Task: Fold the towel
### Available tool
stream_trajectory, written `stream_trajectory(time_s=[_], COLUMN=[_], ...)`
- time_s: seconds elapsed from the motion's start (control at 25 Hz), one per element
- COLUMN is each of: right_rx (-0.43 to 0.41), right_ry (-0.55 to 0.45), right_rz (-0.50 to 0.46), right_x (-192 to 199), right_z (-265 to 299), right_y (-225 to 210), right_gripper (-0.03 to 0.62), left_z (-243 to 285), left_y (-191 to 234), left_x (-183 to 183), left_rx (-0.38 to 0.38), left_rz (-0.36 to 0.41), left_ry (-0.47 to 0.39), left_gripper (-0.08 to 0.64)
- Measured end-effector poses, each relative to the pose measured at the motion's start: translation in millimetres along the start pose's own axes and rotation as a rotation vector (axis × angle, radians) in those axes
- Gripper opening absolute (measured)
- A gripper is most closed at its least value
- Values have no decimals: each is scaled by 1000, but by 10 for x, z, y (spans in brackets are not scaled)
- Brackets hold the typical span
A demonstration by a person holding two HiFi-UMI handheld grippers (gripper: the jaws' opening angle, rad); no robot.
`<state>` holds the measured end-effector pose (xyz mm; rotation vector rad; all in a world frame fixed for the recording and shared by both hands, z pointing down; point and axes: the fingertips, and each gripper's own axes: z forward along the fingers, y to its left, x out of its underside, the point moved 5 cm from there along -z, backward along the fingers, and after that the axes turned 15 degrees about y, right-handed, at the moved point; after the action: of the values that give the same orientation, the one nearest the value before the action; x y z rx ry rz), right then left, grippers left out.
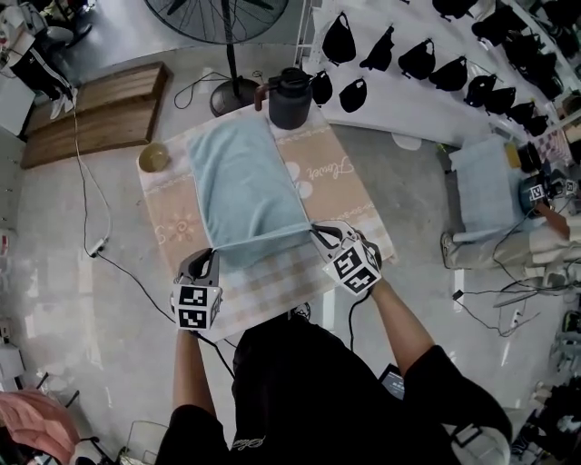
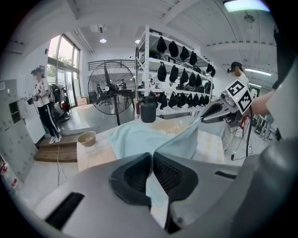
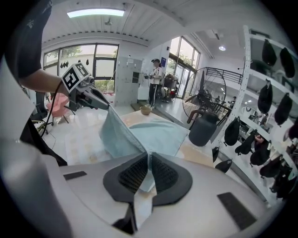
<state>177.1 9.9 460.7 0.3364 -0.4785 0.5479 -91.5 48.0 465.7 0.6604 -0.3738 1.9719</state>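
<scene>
Left gripper view shows your left gripper clenched on a corner of the pale blue towel. The cloth is pinched between the two ribbed black pads, and a strip of it pokes out on the near side of them. In the right gripper view, your right gripper is clamped the same way on the towel's other near corner, with cloth squeezed between its pads.

In the head view the two grippers sit side by side at the lower middle of the frame. The towel's near edge is stretched taut between them and raised off the cloth-covered table. The far part of the towel lies flat on the table, reaching toward the upper middle of the frame.

A dark jug stands just beyond the towel's far edge. A small bowl sits at the table's upper-left corner, apart from the towel. A standing fan is on the floor beyond the jug, at the top of the frame.
</scene>
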Motion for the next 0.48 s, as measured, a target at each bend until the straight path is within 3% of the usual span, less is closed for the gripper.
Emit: stream_trajectory(time_s=[0.48], right_rx=[80], right_ry=[-23], right_rz=[48], right_x=[-694], right_z=[445], right_y=[-531], right_gripper=[26], left_z=[259], left_y=[723], left_x=[-487], left_rx=[6], left_rz=[0], left_ry=[-55], left_gripper=[29])
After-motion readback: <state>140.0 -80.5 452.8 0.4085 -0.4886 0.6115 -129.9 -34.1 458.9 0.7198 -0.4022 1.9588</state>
